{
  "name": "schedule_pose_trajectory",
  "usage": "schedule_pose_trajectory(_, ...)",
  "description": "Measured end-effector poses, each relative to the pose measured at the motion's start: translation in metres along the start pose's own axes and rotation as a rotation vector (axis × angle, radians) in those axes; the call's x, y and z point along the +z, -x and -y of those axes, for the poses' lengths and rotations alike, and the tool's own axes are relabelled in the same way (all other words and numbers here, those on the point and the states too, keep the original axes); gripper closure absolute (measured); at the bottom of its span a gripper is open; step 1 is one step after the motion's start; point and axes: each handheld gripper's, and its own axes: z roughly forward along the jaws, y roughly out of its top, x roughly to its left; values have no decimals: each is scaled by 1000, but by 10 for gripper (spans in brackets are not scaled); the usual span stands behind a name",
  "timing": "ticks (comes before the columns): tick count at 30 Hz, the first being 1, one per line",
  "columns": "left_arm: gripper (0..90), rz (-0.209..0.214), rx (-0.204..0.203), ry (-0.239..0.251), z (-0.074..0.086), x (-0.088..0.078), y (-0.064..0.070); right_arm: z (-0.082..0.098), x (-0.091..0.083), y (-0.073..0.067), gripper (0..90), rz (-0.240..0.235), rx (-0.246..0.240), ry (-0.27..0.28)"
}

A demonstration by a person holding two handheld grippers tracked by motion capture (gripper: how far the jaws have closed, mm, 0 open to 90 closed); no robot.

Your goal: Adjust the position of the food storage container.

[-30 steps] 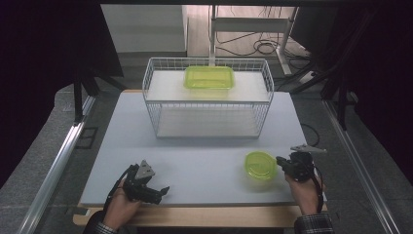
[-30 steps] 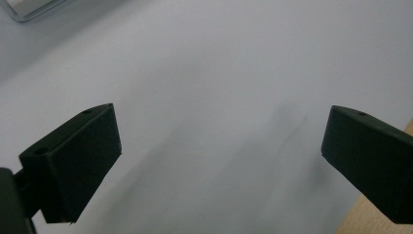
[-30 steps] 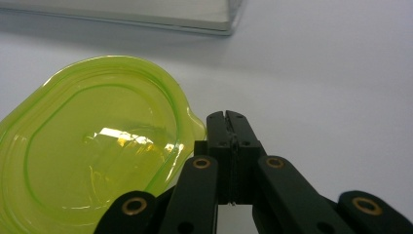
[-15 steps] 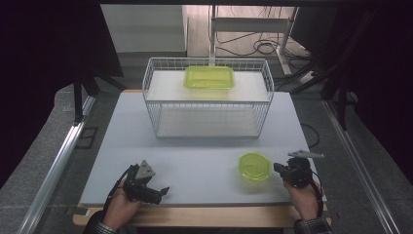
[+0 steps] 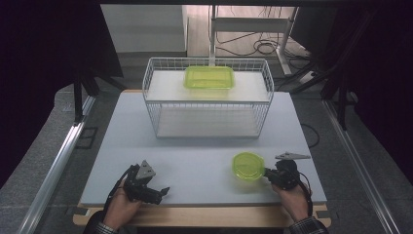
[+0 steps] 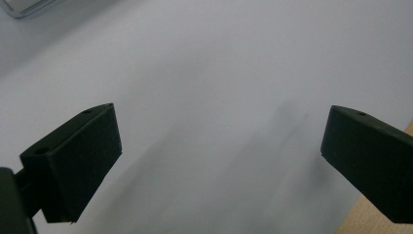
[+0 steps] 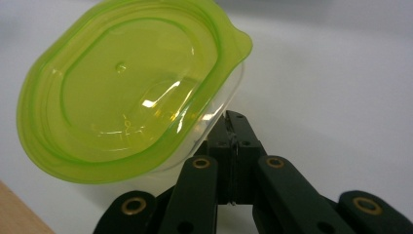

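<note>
A round lime-green lidded container [image 5: 248,165] [image 7: 126,87] sits at the front right of the white table [image 5: 195,156]. My right gripper [image 5: 267,171] [image 7: 234,122] reaches in from the container's right side. Its jaws are pressed together at the container's edge, just under the lid's rim, and appear pinched on that edge. My left gripper [image 5: 158,194] [image 6: 219,161] rests near the table's front left edge, open, with only bare white table between its jaws.
A white wire basket [image 5: 146,92] stands at the middle back of the table. A rectangular lime-green lidded container [image 5: 208,77] lies in it on a white surface. The wooden table edge [image 5: 195,217] runs along the front. Dark stands and cables lie beyond the table.
My right gripper has shifted a little left and toward the front, and the round container has moved left with it. The left gripper has stayed where it was.
</note>
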Motion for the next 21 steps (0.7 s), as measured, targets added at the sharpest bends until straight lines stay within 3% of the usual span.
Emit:
schedule_pose_trajectory(5,8,1,2,-4,0,0,0,-6,13,-9,888,-68,-11,2)
schedule_pose_trajectory(14,9,-1,2,-6,0,1,1,-15,33,-28,886,-128,-96,-15)
schedule_pose_trajectory(21,10,-1,10,-14,0,2,1,-22,46,-40,885,-166,-109,-28)
